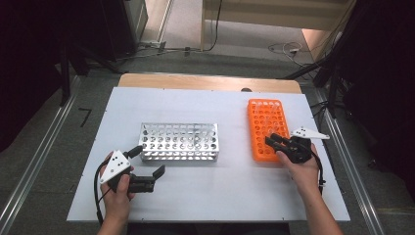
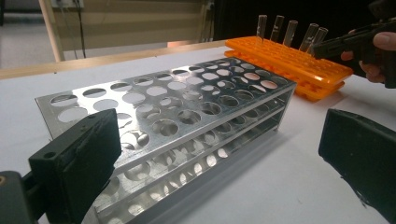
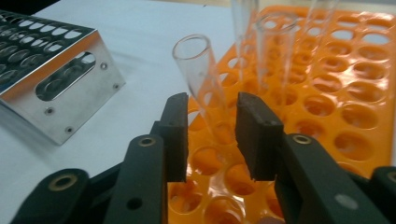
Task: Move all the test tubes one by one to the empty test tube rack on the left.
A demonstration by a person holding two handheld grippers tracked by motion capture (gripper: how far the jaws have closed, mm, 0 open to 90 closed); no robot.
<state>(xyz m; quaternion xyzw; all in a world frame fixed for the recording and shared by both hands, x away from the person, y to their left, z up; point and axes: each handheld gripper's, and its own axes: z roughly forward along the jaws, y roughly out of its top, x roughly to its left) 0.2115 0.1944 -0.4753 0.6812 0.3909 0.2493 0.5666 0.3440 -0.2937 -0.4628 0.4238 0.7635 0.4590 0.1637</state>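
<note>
A white table [image 1: 205, 196] is carrying everything, with two racks standing on it. The steel rack [image 1: 179, 141] is sitting left of centre, all its holes bare. The orange rack [image 1: 266, 128] is lying to the right, well apart from the steel one, running from near to far.

In the left gripper view, several glass tubes [image 2: 289, 32] are standing upright in the orange rack's far part, close to the right gripper [image 2: 348, 44].

The right gripper [image 1: 275, 141], held in the person's right hand [image 1: 303, 169], is reaching over the near left corner of the orange rack. In the right gripper view its jaws are standing narrow, one on each side of a clear tube [image 3: 203, 84] that is sitting, slightly tilted, in a hole of that rack. The gripper [image 3: 210, 135] has the tube between its pads [image 3: 177, 135], and a thin gap is showing on either side of the glass, so the pads are flanking it rather than plainly pressing it. More tubes [image 3: 273, 51] are standing just beyond it, blurred.

The left gripper [image 1: 147, 164], held in the left hand [image 1: 117, 196], is hovering near the steel rack's near left corner. Its jaws are spread wide, with nothing between them. In the left gripper view, one jaw is overlapping the rack's near corner; whether it is touching the metal I cannot tell.
</note>
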